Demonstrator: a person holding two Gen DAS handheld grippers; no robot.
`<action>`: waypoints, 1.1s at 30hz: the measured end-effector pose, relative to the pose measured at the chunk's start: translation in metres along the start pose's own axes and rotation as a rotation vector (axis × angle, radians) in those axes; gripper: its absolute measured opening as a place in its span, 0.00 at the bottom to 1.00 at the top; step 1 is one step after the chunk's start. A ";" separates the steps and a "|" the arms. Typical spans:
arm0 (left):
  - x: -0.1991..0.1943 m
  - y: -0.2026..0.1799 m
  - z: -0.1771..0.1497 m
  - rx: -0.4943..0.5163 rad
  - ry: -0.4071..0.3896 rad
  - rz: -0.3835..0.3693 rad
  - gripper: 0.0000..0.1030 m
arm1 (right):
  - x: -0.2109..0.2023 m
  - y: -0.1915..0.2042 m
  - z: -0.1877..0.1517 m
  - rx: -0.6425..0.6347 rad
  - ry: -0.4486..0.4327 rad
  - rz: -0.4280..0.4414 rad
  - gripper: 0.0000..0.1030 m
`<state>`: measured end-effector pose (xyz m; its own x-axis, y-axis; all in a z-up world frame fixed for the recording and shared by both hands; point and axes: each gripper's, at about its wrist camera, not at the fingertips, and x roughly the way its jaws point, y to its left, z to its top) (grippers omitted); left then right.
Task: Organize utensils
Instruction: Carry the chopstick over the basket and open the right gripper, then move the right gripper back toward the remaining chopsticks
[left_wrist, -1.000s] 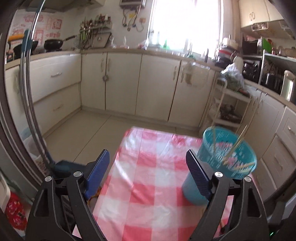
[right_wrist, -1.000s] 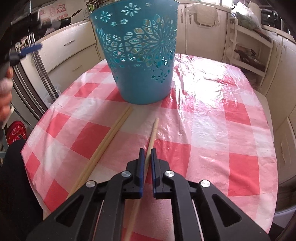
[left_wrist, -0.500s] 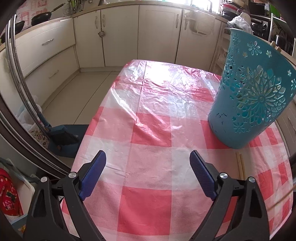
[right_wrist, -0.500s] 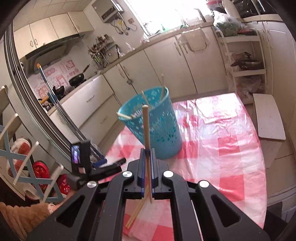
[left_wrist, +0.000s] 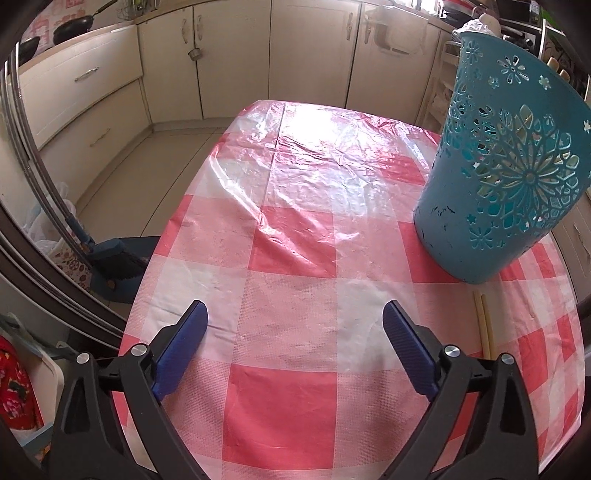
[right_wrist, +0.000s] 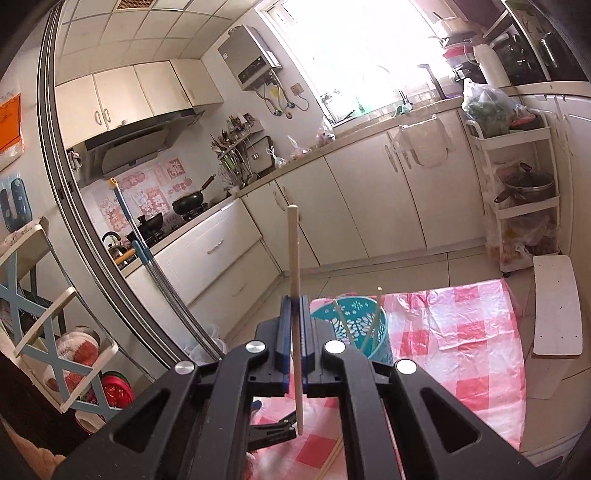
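Note:
A teal perforated basket (left_wrist: 506, 177) stands on the red-checked tablecloth (left_wrist: 295, 240) at the right, with chopsticks inside. A pair of chopsticks (left_wrist: 484, 325) lies on the cloth in front of it. My left gripper (left_wrist: 295, 347) is open and empty, low over the near part of the table. My right gripper (right_wrist: 293, 317) is shut on a wooden chopstick (right_wrist: 294, 258), held upright high above the table. The basket (right_wrist: 354, 325) shows below it with two chopsticks (right_wrist: 373, 321) sticking out.
Cream kitchen cabinets (left_wrist: 236, 55) run along the far wall. A broom and dustpan (left_wrist: 110, 258) stand on the floor left of the table. A white rack with pots (right_wrist: 524, 199) stands at the right. A white board (right_wrist: 557, 306) lies beyond the table.
My right gripper has lifted the chopstick off the table and risen high above the basket. My left gripper has dropped toward the table and now looks down at the cloth.

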<state>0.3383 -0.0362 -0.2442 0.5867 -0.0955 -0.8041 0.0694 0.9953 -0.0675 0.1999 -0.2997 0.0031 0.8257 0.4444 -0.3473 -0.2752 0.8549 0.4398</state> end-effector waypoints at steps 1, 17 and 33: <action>0.000 -0.001 0.000 0.002 0.001 0.001 0.89 | 0.001 0.001 0.006 -0.003 -0.009 0.003 0.04; 0.000 -0.004 0.000 0.012 0.001 0.008 0.90 | 0.088 0.005 0.018 -0.139 0.004 -0.156 0.04; -0.001 -0.004 0.000 0.009 0.000 0.008 0.90 | 0.059 0.027 -0.044 -0.161 0.068 -0.174 0.33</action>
<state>0.3377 -0.0398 -0.2436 0.5872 -0.0875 -0.8047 0.0719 0.9959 -0.0558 0.2194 -0.2383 -0.0418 0.8340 0.2988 -0.4638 -0.2110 0.9495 0.2322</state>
